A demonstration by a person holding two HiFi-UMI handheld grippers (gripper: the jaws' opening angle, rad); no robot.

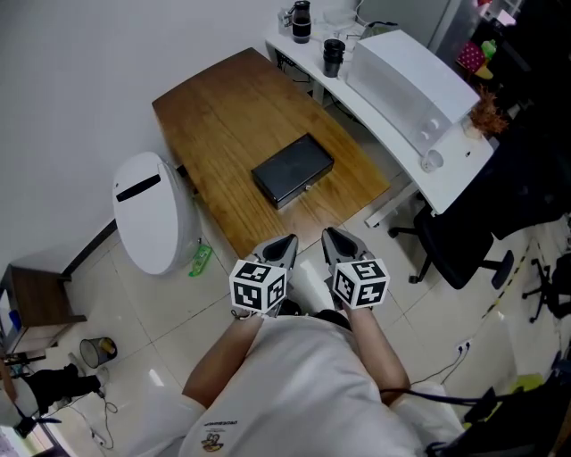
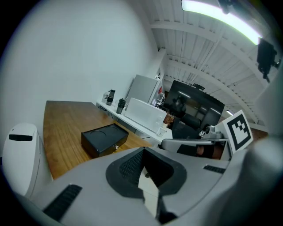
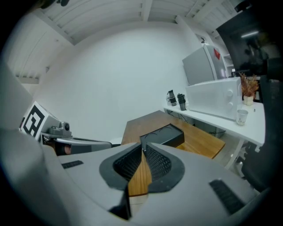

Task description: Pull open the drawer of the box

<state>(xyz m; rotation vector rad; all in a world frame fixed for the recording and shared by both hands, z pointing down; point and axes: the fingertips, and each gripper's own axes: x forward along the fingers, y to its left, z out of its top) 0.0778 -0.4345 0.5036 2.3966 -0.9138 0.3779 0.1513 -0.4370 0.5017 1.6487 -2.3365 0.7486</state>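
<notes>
**Count of things around the two worktops**

Worktops: two, one wooden worktop (image 1: pixel 223 116) and one white worktop (image 1: pixel 455 170). On the wooden one: one black box (image 1: pixel 293 170). On the white one: two dark containers (image 1: pixel 302 21), one big white appliance (image 1: pixel 406 85), one white cup (image 1: pixel 432 162). On the floor beside the wooden one: one white rounded unit (image 1: pixel 153 214), one small green thing (image 1: pixel 201 260). Near the white one: one black office chair (image 1: pixel 459 245). Grippers: two, left gripper (image 1: pixel 284 248) and right gripper (image 1: pixel 335 239), each with one marker cube (image 1: pixel 259 287) and two fingers (image 3: pixel 128 163).
</notes>
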